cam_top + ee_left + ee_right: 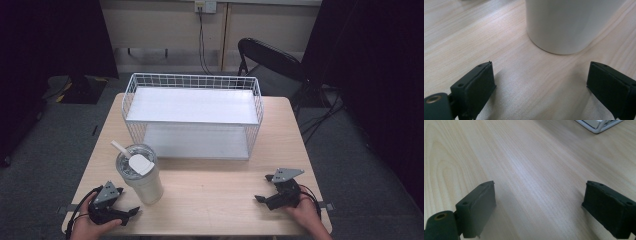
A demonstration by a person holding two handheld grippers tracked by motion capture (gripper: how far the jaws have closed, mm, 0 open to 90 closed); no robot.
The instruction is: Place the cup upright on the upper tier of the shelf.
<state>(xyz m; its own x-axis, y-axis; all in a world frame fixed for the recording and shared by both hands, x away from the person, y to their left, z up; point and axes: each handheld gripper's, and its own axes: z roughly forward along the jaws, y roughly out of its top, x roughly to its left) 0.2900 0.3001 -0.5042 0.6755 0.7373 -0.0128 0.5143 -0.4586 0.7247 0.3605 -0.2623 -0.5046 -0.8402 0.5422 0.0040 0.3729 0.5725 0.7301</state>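
White plastic tumbler [142, 176] with clear lid and white straw: upright on pale wooden table [220, 195], front left; no legible writing. Left gripper [131, 212] just beside, jaws wide, empty, tumbler base ahead, untouched. Right gripper [264, 189] well apart, jaws wide, empty.

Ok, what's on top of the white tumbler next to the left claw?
The tumbler carries a clear lid with a white straw sticking out and a white tab lying across it. The lid's glare hides whatever is inside the tumbler.
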